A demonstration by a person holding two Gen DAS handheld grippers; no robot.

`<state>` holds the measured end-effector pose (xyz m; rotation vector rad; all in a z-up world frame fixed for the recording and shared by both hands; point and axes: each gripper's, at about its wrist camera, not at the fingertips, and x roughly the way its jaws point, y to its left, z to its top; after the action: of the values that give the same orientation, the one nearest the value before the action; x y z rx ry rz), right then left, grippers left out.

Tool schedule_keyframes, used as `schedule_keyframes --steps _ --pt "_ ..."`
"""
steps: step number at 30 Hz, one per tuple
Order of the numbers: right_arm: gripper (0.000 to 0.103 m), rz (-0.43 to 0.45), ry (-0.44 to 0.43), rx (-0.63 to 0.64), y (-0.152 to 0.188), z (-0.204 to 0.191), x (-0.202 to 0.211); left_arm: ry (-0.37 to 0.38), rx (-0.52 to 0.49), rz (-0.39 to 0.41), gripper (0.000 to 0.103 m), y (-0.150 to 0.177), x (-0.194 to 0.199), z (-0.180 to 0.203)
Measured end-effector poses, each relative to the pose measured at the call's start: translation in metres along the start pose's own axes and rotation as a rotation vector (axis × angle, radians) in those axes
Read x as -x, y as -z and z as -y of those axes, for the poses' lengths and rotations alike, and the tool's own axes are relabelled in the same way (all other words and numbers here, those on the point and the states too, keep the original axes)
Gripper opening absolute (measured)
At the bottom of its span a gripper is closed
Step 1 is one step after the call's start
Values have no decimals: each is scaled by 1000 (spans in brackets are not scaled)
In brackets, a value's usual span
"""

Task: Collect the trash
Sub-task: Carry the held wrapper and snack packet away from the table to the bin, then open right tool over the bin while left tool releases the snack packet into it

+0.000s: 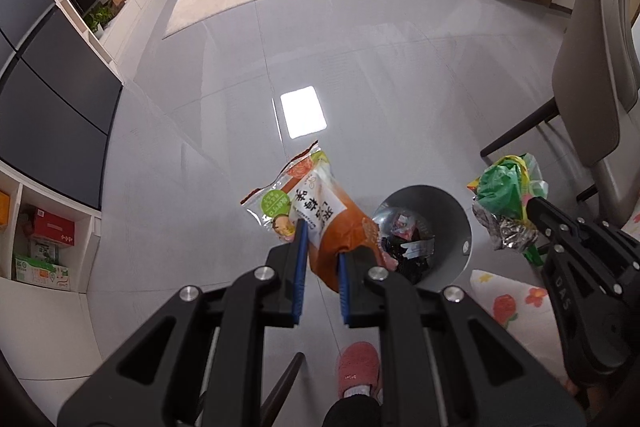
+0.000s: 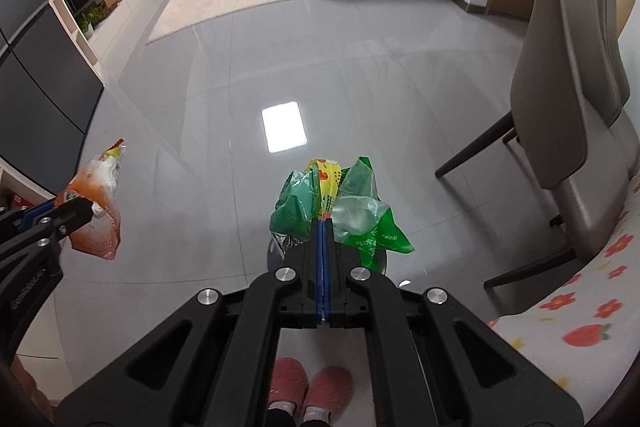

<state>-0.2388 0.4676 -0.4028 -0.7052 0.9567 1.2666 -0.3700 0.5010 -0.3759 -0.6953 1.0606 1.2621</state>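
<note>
We hold each gripper clamped on trash, left (image 1: pixel 322 247) pinching the orange bag (image 1: pixel 320 215), right (image 2: pixel 323 223) the green wrappers (image 2: pixel 340 211), poised over the bin (image 1: pixel 436 227) to drop them.

An orange snack packet (image 1: pixel 320 211) hangs crumpled just beside the grey bin (image 1: pixel 452 223). A green wrapper bundle (image 2: pixel 340 207) hangs above it. The bin holds dark scraps.

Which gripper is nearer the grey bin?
Left. The left gripper, holding the orange snack bag, overlaps the grey bin rim in its view; the right gripper sits off to its side with green wrappers.
</note>
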Motion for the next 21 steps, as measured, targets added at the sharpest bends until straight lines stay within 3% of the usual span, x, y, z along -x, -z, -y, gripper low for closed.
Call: schedule_keyframes --steps 7,21 --pt "0 -44 5 -7 20 12 -62 15 -37 -29 14 16 -55 20" --pt "0 -83 -25 -21 38 29 -113 48 -73 -76 14 19 -118 48"
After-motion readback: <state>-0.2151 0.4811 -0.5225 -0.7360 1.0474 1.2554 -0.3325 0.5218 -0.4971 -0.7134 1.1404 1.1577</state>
